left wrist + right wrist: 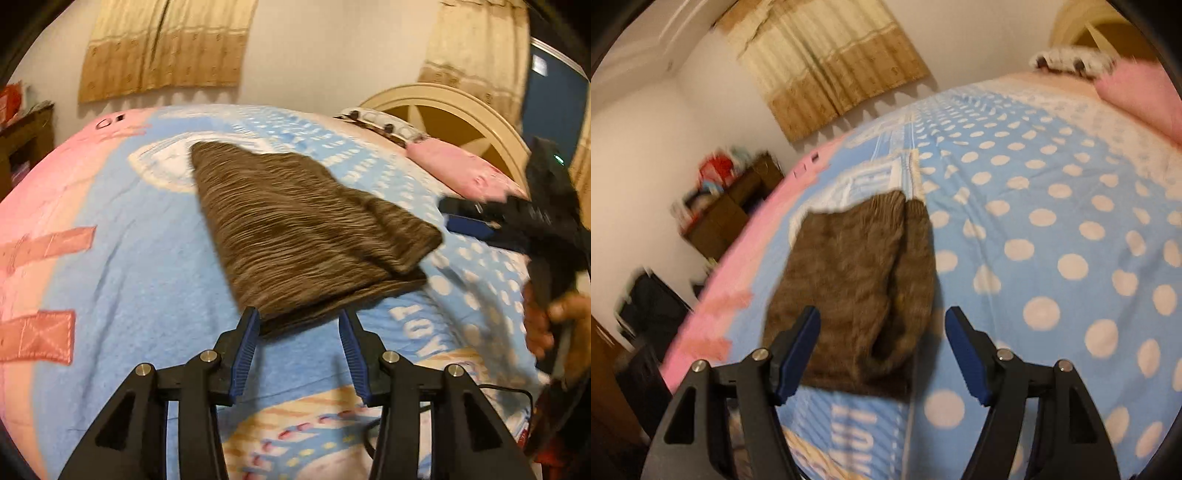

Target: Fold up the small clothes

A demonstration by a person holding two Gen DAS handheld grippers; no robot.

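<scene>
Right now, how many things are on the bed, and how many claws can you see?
Brown cloth: 1
Pink pillow: 1
Claws: 2, left claw and right claw
Total: 4

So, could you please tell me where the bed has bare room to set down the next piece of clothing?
Free: the polka-dot stretch right of the brown garment, up to the pink pillow; also the blue-and-pink strip to its left. Crowded: the garment's near edge, where the left claw and right claw sit.
</scene>
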